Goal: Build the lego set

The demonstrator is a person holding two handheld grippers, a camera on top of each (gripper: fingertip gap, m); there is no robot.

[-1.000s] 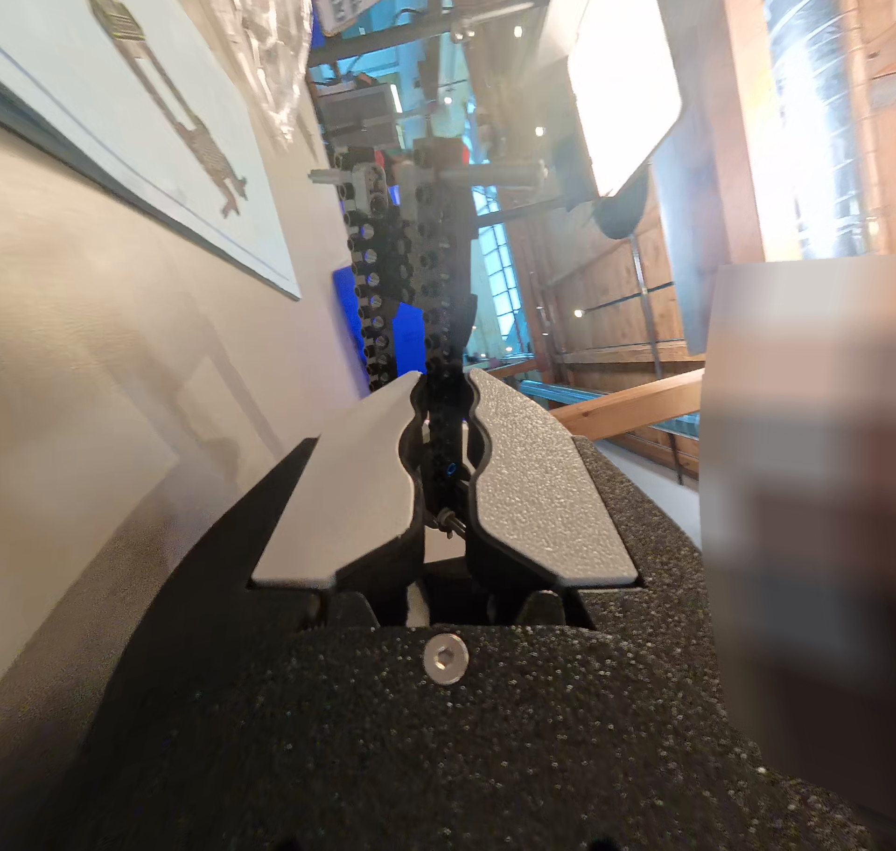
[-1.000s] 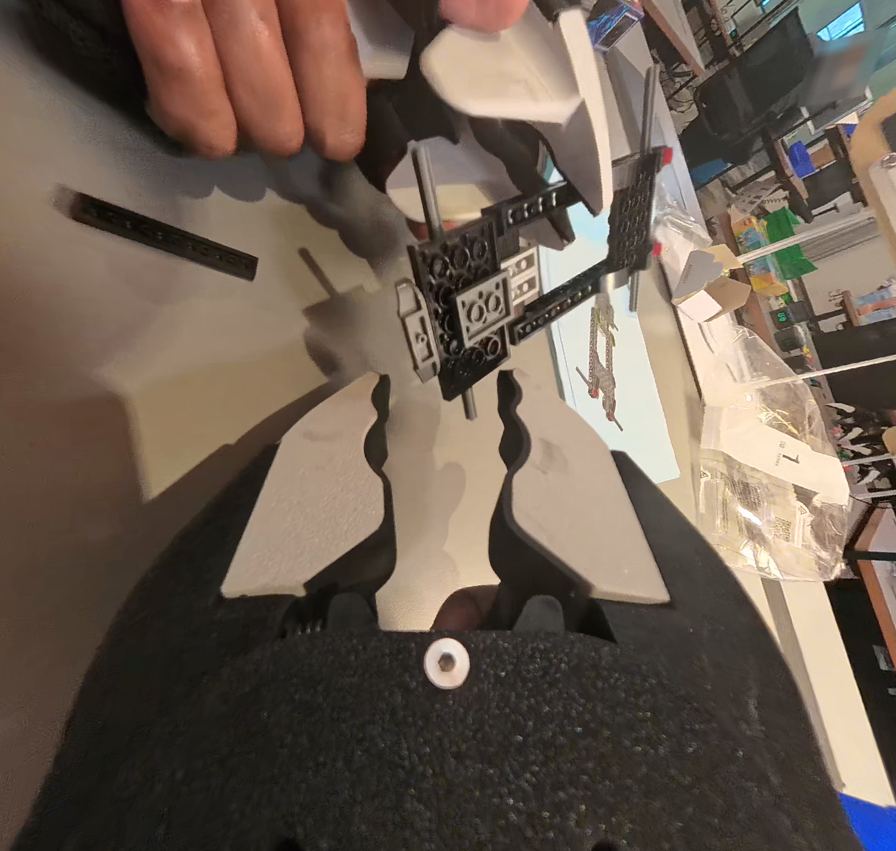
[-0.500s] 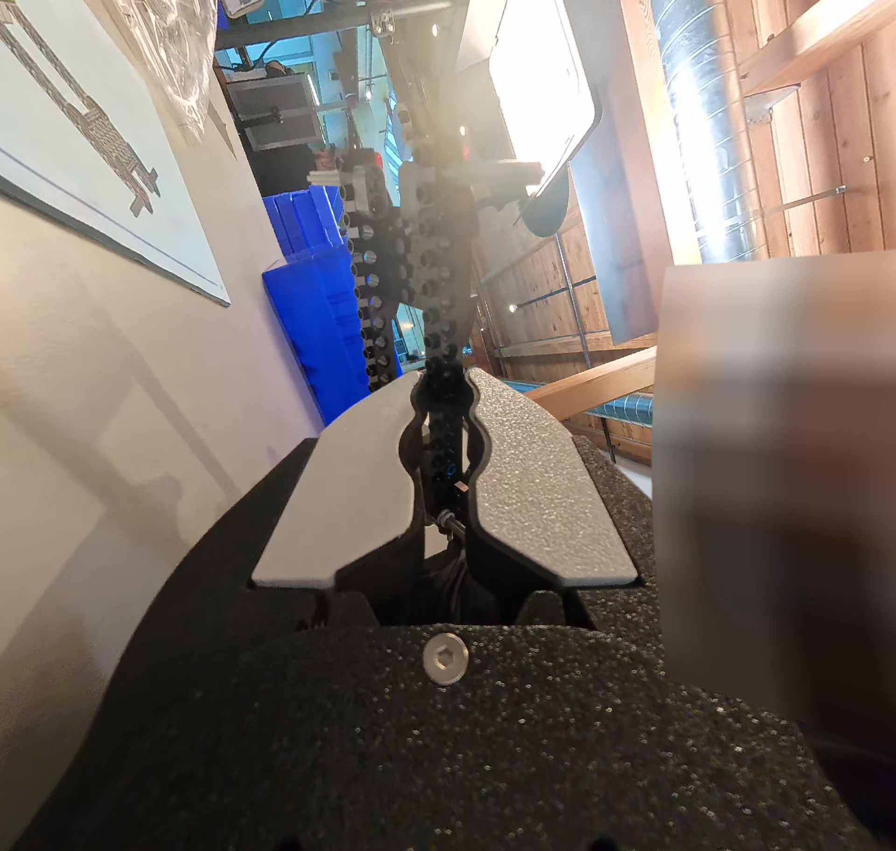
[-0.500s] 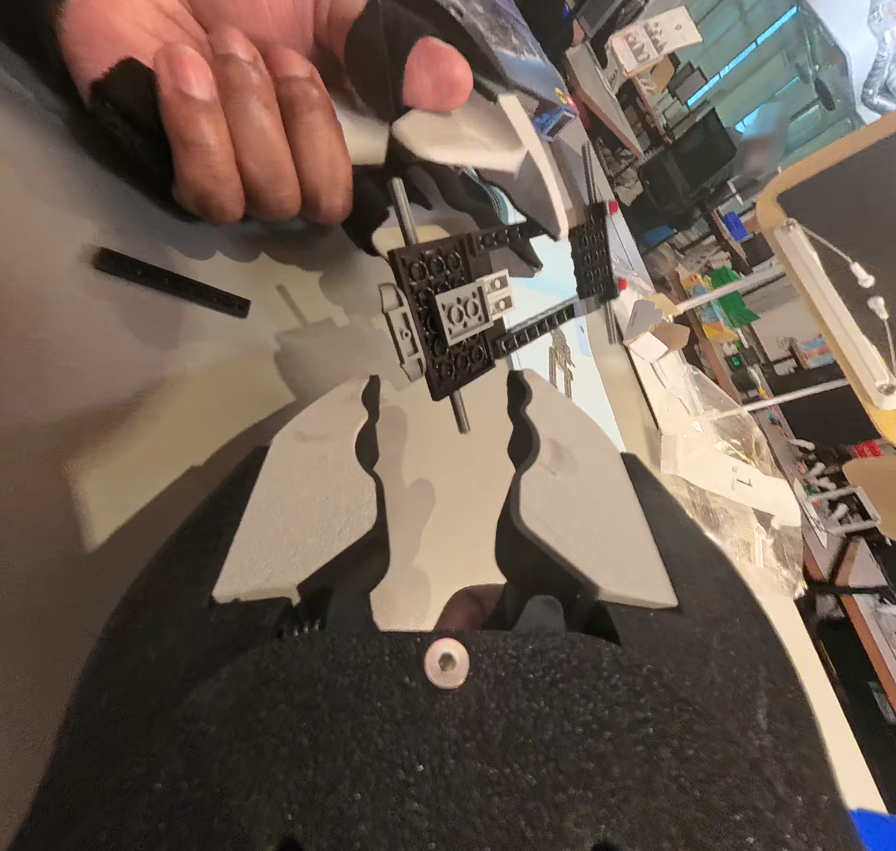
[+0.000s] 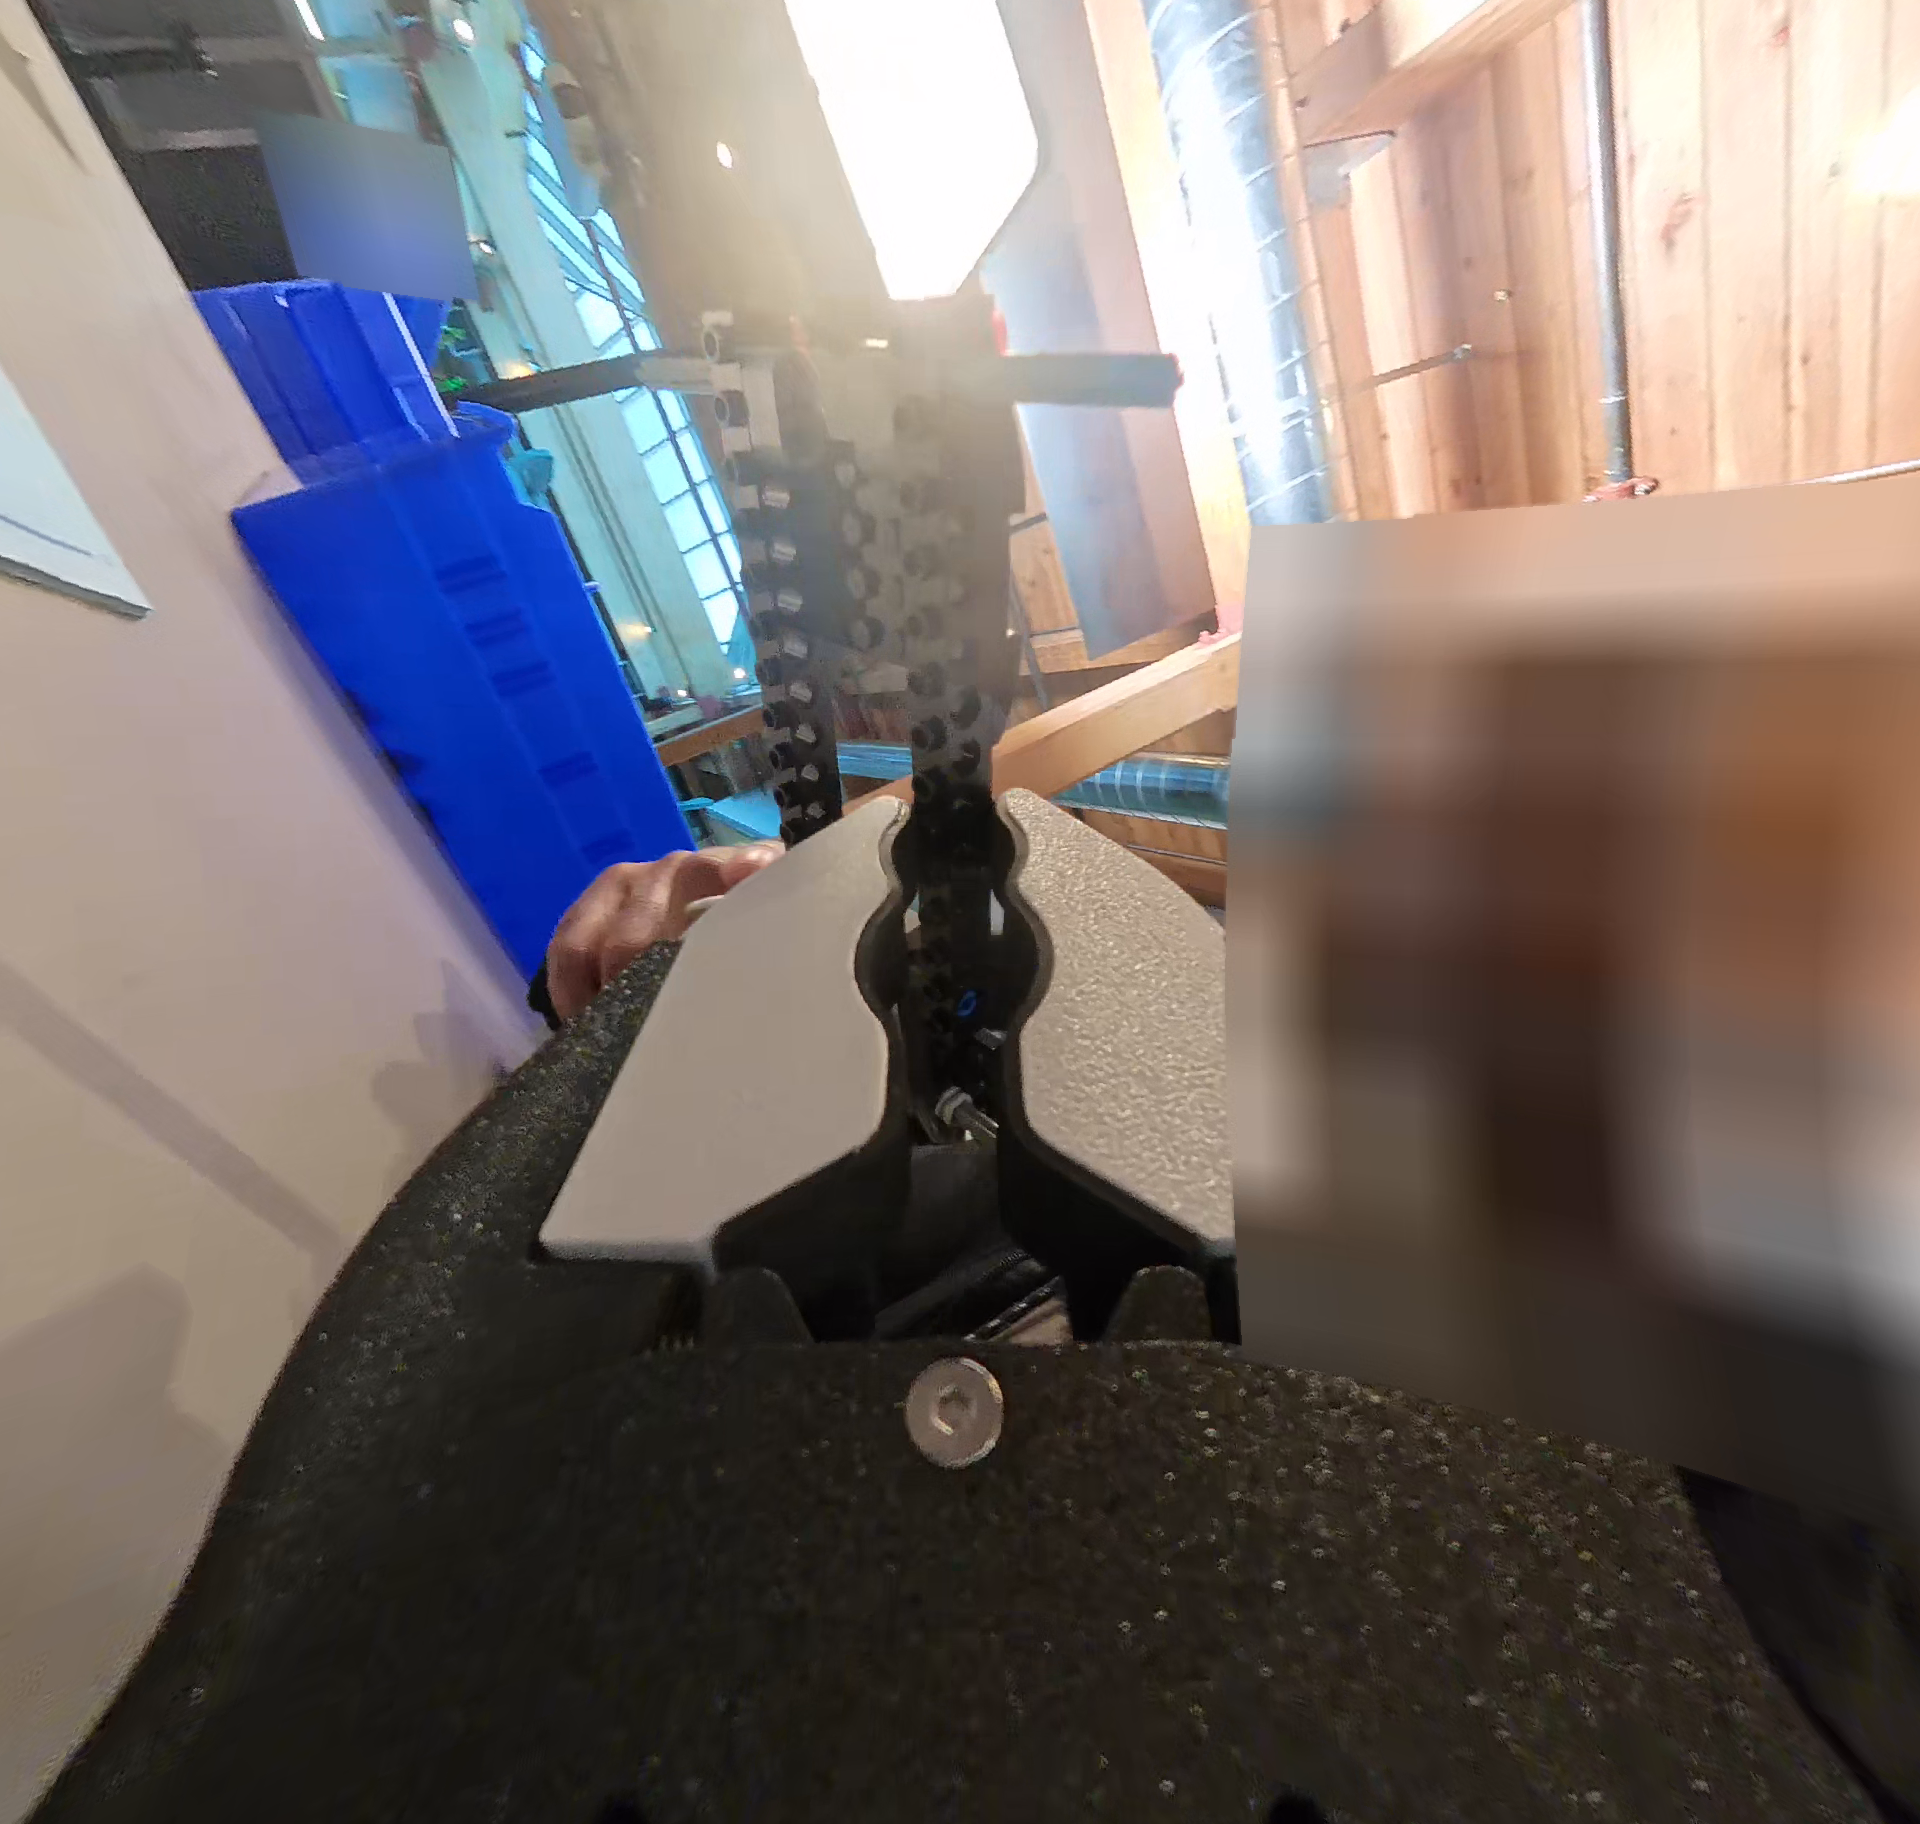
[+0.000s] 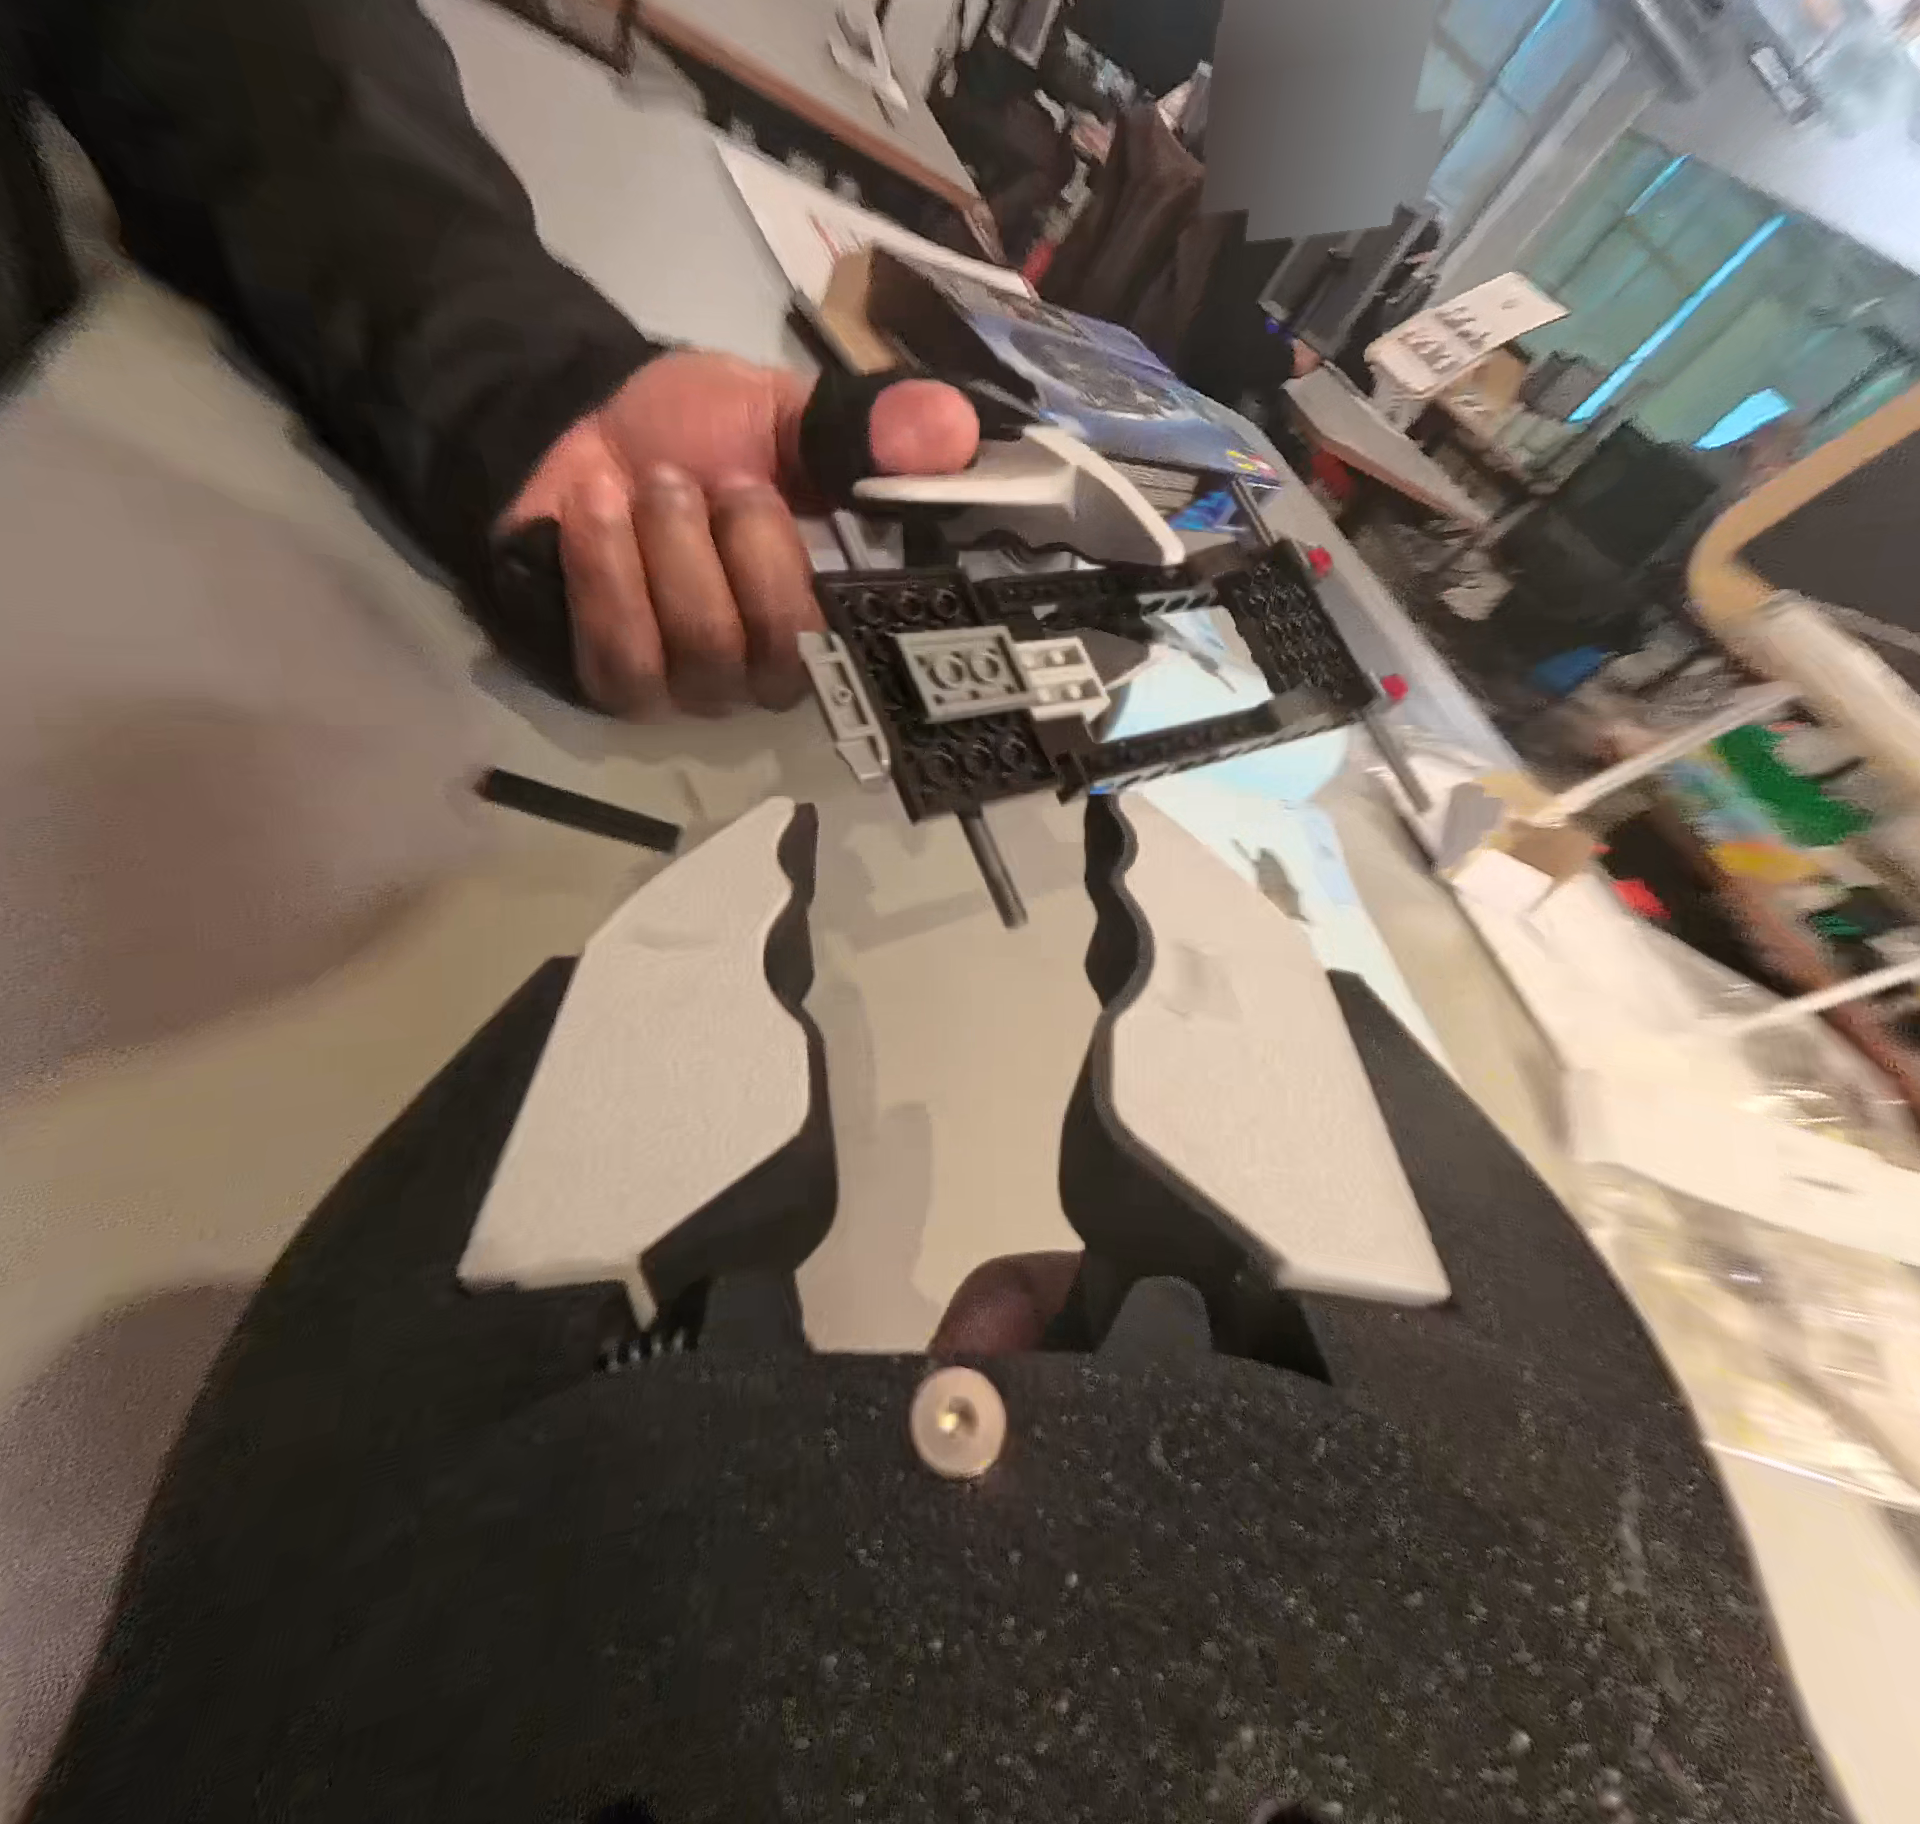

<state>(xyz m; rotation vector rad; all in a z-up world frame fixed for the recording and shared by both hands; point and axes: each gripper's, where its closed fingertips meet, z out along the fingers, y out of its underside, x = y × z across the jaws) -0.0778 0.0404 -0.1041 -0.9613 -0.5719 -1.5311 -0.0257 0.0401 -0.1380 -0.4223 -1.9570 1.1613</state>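
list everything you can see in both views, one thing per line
brick frame: 1, black with grey plates, clamped in the left gripper, just ahead of the open right gripper
axle: 1, grey, sticking out of the frame between the right fingertips, untouched
beam: 1, black, loose on the table
bins: stacked, blue, left of the frame
box: 1, blue print, behind the hand
plastic bags: clear, right
left hand: 1
left gripper: shut on the frame
right gripper: open

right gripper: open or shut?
Open. The right gripper shows bare table between its fingers; the brick assembly's axle hangs between the tips, untouched.
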